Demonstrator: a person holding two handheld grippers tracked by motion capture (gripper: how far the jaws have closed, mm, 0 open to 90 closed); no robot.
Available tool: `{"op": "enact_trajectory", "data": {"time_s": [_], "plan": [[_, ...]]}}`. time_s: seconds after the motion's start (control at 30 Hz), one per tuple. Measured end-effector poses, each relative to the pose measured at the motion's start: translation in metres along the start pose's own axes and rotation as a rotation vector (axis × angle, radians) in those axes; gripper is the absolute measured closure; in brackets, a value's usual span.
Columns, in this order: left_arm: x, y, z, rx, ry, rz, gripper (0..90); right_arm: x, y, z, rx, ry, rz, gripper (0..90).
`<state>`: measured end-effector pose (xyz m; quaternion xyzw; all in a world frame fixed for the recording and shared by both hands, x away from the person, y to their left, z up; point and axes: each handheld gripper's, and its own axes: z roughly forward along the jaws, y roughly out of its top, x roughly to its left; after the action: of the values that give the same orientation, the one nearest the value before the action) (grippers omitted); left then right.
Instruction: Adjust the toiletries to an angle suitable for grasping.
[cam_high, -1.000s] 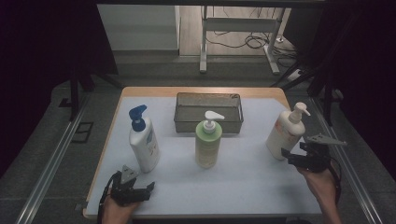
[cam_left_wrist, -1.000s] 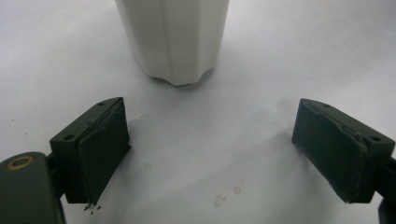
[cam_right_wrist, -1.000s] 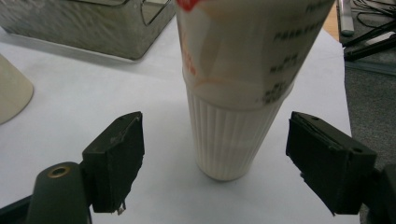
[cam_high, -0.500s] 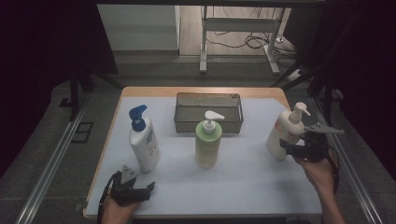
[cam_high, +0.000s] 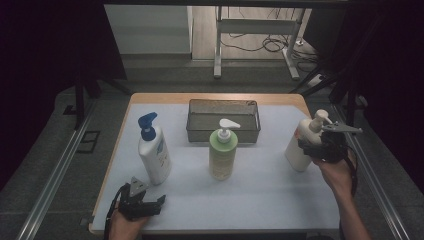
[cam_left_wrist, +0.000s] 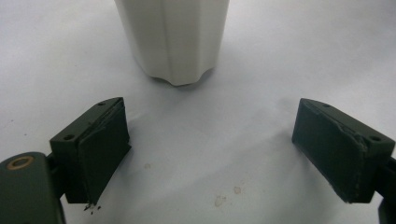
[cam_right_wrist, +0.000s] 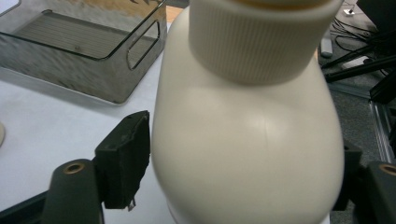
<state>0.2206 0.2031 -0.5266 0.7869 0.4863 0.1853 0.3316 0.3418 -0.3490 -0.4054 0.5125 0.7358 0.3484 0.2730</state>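
Note:
A cream pump bottle stands upright at the table's right side. My right gripper is open around its body, one jaw on each side and close against it. In the right gripper view the cream bottle sits between the jaws, with the left pad at its side. A white bottle with a blue pump stands at the left and a green pump bottle in the middle. My left gripper rests open near the front left edge, aimed at the white bottle's base with nothing between its jaws.
A metal mesh basket stands behind the green bottle at the table's back, and its corner shows left of the cream bottle. A white sheet covers the tabletop. Rails run along both sides of the table.
My right gripper has moved forward and left up to the cream bottle, so its jaws now straddle the body. The left gripper and all the bottles have stayed put.

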Motion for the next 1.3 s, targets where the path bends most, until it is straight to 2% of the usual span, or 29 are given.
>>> {"op": "enact_trajectory", "data": {"time_s": [0.17,0.27,0.43,0.57,0.77,1.0,1.3], "plan": [[0.0,0.0,0.0,0.0,0.0,0.0,10.6,-0.003,0.001,0.003,0.023,0.002,0.008,33.2],[0.0,0.0,0.0,0.001,-0.001,0.0,10.6,-0.006,0.001,0.004,0.02,0.018,0.019,35.0],[0.0,0.0,0.0,0.001,-0.001,0.0,10.6,-0.005,0.001,0.003,0.019,0.017,0.031,36.1],[0.0,0.0,0.0,0.001,-0.001,0.0,10.6,-0.002,0.0,0.001,0.023,0.015,0.022,36.5],[0.0,0.0,0.0,0.001,-0.001,0.0,10.6,0.002,0.003,-0.008,0.014,0.068,0.026,36.6],[0.0,0.0,0.0,0.001,-0.001,0.0,10.6,0.011,0.012,-0.018,0.007,0.09,-0.006,36.7],[0.0,0.0,0.0,0.001,-0.002,0.004,10.6,0.023,0.025,-0.027,-0.004,0.136,-0.022,36.7]]}}
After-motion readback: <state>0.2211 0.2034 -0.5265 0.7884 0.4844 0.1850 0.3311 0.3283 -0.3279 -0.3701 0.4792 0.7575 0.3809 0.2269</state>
